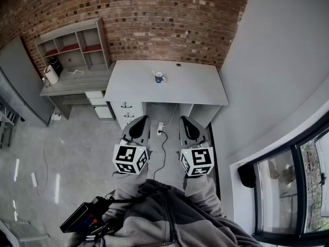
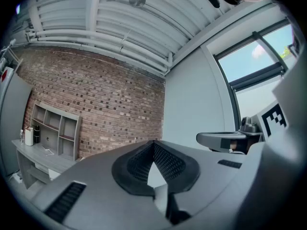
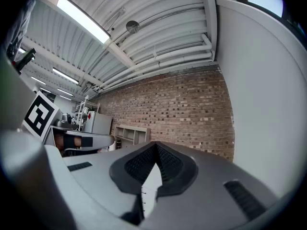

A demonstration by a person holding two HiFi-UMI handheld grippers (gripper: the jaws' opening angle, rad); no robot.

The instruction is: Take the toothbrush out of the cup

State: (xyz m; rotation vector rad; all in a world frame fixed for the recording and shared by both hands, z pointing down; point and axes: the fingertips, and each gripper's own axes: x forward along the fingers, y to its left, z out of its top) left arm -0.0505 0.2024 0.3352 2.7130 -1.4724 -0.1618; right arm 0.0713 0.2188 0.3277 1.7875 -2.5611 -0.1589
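The toothbrush (image 1: 155, 73) stands in a blue cup (image 1: 160, 77) towards the back of the grey table (image 1: 195, 86), and only the head view shows them; in that view the left tongs (image 1: 139, 128) and right tongs (image 1: 188, 128) hang side by side close to the person's body, above the floor and well apart from the table; each carries a cube (image 1: 130, 158) of black-and-white square markers; both gripper views tilt upward at the brick wall (image 2: 105, 99) and the ribbed ceiling; the left gripper view shows its tongs pressed tip to tip with nothing between them, plus a window (image 2: 259, 56) and a shelf unit (image 2: 53, 128); the right gripper view shows its tongs likewise closed and empty, under a lit strip light (image 3: 84, 19); each gripper view catches the other tongs at its edge.
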